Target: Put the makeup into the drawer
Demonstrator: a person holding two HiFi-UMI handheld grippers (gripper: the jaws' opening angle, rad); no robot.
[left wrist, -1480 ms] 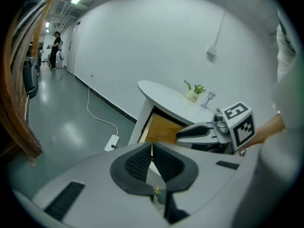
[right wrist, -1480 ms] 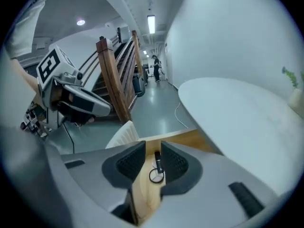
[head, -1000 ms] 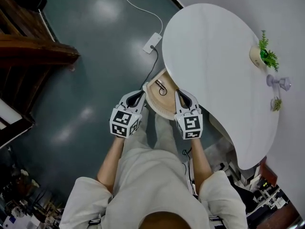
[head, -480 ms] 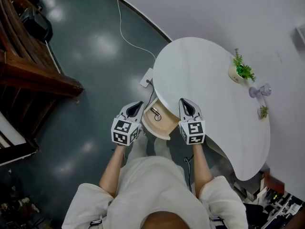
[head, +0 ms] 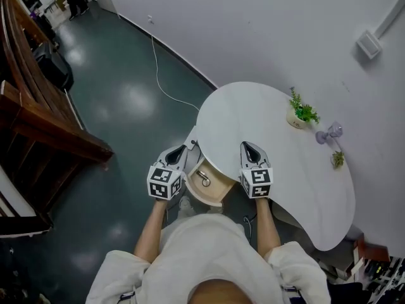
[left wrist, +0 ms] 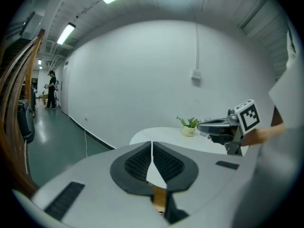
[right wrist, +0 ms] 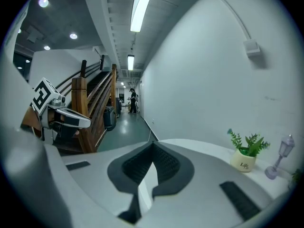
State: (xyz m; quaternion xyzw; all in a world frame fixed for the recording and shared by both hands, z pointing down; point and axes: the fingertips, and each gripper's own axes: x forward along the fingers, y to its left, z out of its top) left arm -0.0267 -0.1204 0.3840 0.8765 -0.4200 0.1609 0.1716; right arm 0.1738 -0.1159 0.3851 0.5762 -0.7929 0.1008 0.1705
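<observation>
In the head view a wooden drawer (head: 213,194) stands pulled out from under the left edge of the white rounded table (head: 278,163). A small makeup item (head: 203,178), silvery with a dark ring, lies inside it. My left gripper (head: 181,149) hangs above the drawer's left side, shut with nothing in it. My right gripper (head: 247,145) hangs over the table edge to the drawer's right, also shut and empty. In the left gripper view the left gripper (left wrist: 152,144) has its pads meeting; the right gripper view shows the right gripper (right wrist: 153,144) the same way.
A potted plant (head: 302,114), a pale purple glass (head: 329,133) and a small sprig (head: 338,159) stand at the table's far side by the wall. A white cable (head: 166,87) runs across the dark floor. A wooden staircase (head: 38,106) rises at the left.
Both grippers have risen, still shut and empty, and the head view now takes in more of the room. The drawer stays open with the item in it.
</observation>
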